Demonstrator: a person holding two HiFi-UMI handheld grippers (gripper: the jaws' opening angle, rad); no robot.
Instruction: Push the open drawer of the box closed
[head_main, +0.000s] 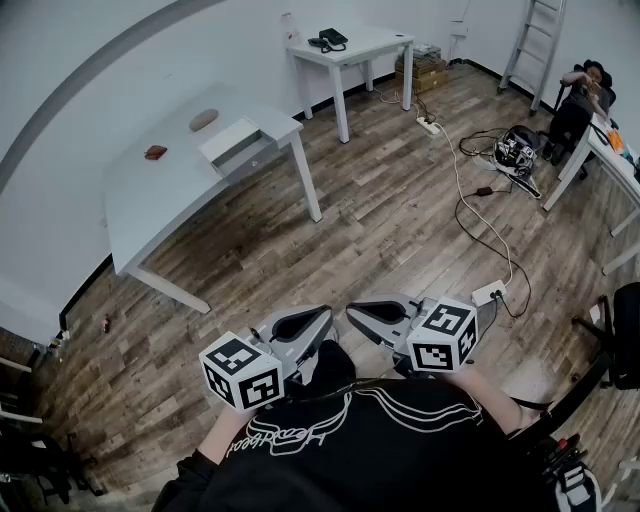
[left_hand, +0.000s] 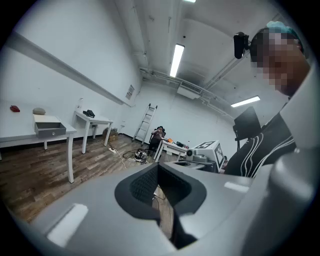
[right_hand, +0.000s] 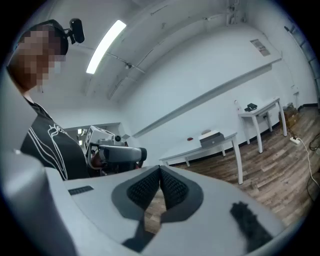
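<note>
Drawer (head_main: 253, 160) sticking out of box (head_main: 229, 140) at tabletop (head_main: 150, 205) corner.
L tool (head_main: 326, 314) & R tool (head_main: 352, 307) hanging pressed together, empty, well apart from box.

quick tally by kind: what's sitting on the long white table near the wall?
On the long white table:
box with open drawer: 1
grey oval object: 1
small reddish-brown object: 1
Total: 3

readable text: none | shirt print (head_main: 285, 436), lower centre, head view: script too blurred | wall sign (right_hand: 259, 47), upper right, right gripper view: too small
</note>
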